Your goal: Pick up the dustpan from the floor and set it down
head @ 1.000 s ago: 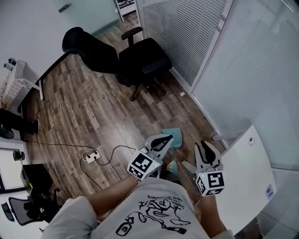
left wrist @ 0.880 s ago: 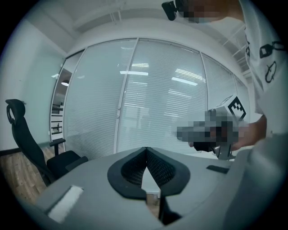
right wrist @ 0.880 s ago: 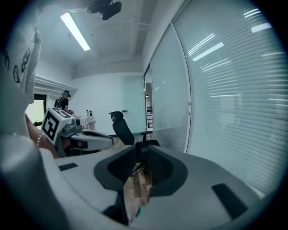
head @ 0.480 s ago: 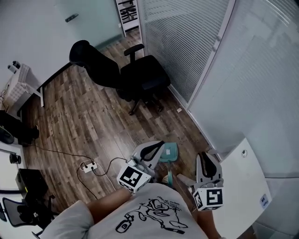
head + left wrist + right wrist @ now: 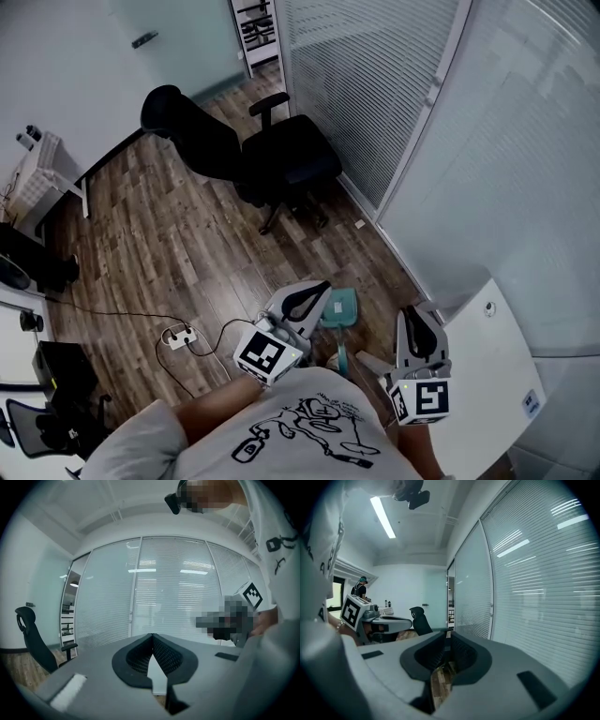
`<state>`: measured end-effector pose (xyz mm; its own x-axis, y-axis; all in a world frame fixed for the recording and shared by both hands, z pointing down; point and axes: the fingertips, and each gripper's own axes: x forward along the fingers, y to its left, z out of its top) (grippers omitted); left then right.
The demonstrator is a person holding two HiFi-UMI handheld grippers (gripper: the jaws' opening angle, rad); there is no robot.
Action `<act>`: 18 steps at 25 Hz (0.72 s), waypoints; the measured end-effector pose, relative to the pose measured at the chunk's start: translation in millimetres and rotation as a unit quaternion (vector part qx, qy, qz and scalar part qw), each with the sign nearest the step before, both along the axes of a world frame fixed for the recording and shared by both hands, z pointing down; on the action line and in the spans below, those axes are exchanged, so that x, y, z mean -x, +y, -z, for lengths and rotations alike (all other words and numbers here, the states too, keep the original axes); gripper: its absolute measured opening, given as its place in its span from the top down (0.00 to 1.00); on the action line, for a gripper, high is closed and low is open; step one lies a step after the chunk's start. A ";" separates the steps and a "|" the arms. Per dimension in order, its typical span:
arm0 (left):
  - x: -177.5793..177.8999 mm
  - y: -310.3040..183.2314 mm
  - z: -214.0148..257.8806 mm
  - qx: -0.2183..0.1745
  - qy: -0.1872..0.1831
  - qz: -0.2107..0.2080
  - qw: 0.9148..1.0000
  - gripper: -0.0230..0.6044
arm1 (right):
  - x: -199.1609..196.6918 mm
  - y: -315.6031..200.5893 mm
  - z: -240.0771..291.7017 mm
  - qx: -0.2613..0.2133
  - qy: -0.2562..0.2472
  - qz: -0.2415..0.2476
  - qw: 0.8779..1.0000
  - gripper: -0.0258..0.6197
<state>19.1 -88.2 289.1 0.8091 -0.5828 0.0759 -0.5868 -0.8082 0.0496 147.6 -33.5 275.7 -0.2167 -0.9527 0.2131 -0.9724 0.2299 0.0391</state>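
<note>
Grippers rose: left gripper (image 5: 152, 637) jaws together, right gripper (image 5: 446, 637) just closing, nearly together, both empty; dustpan (image 5: 341, 307) handle pts twd person (image 5: 309, 427).

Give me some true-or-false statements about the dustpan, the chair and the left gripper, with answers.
1. The dustpan lies on the floor. True.
2. The left gripper holds the dustpan. False: its jaws are together with nothing between them.
3. A black chair stands near the glass wall with blinds. True.
4. The power strip sits on the chair. False: it lies on the floor, apart from the chair, with its cable trailing beside it.
</note>
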 end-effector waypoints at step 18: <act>-10.4 -5.4 -4.5 0.008 0.010 -0.007 1.000 0.97 | -7.9 -12.6 -1.0 0.003 0.004 -0.012 1.000 0.91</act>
